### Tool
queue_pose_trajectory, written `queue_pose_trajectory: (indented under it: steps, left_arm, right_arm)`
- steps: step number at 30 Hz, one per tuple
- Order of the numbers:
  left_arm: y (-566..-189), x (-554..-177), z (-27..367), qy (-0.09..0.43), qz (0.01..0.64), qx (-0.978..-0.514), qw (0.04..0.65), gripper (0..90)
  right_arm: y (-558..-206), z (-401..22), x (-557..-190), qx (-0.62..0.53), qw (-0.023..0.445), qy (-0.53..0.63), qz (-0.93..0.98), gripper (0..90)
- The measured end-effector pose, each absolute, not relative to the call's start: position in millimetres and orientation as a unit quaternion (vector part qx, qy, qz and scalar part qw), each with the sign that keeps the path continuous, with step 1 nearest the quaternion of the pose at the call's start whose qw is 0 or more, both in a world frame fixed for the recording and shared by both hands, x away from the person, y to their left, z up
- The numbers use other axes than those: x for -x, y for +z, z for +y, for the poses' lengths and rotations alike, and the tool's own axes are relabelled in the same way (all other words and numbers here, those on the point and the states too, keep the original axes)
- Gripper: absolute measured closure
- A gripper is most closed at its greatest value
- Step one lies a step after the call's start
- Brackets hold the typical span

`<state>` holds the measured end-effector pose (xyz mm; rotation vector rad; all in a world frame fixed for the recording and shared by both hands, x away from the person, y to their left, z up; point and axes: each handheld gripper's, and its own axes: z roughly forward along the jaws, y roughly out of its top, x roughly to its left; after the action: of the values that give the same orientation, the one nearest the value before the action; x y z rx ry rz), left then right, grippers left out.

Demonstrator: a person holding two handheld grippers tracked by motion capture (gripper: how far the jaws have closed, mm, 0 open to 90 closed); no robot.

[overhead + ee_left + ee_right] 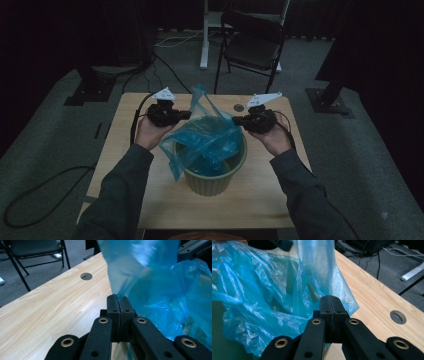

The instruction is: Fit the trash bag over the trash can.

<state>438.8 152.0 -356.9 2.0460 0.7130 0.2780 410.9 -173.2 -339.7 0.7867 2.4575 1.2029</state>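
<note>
The thin blue plastic bag [207,137] sits in the ribbed pale-green round bin [216,181], between both tongs. Left tongs [120,301] are clamped on one bag edge; right tongs [332,301] are clamped on the opposite edge. Recommended: spread both edges evenly outward, then down over the rim, avoiding tears. The high view shows the bin on the wooden bench [260,200]; the gripper views show each pinch.

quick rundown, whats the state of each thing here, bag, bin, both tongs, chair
blue bag: partly in the bin, bunched, its edges pinched on two sides
green bin: upright on the table, bag not yet spread over its rim
left tongs: shut on the blue bag's edge
right tongs: shut on the blue bag's edge
folding chair: unfolded, standing behind the table, unoccupied
</note>
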Motion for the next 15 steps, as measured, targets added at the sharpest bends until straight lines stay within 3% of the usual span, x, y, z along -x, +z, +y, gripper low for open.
queue_pose_trajectory:
  steps: [15]
  left_arm:
    - [-381, -457, 162, 0.080, 0.325, -0.833, 0.440, 89.8]
  right_arm:
    - [-359, -184, -425, -0.308, 0.162, 0.390, 0.853, 90.0]
